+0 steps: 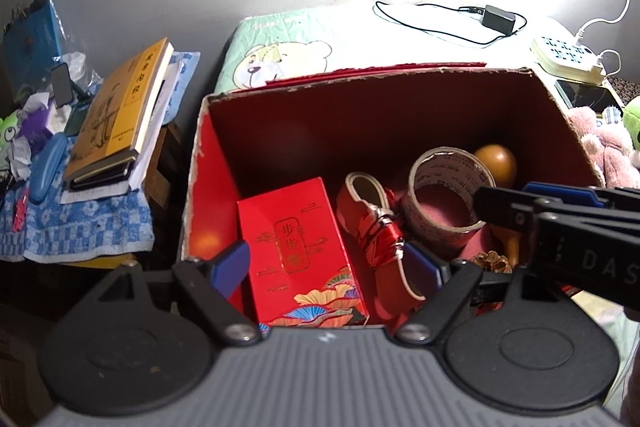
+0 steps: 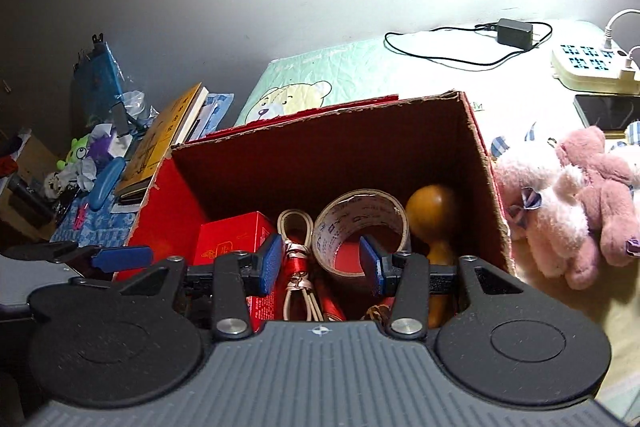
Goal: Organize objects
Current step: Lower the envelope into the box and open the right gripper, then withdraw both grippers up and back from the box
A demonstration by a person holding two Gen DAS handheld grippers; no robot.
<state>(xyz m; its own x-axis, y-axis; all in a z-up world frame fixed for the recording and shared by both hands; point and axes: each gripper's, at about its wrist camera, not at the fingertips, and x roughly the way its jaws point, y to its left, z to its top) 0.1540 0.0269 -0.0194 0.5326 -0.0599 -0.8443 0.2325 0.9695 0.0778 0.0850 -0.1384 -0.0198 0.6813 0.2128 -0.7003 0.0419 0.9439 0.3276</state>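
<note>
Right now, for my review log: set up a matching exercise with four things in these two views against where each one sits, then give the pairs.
Things:
1. tape roll
2. yellow book
3. pink plush toys
4. black charger

Places:
A. outside the box, on its right
B. inside the red cardboard box
C. on the bedding behind the box, near the wall
D. stacked on the cluttered stand left of the box

Pairs: 1-B, 2-D, 3-A, 4-C
</note>
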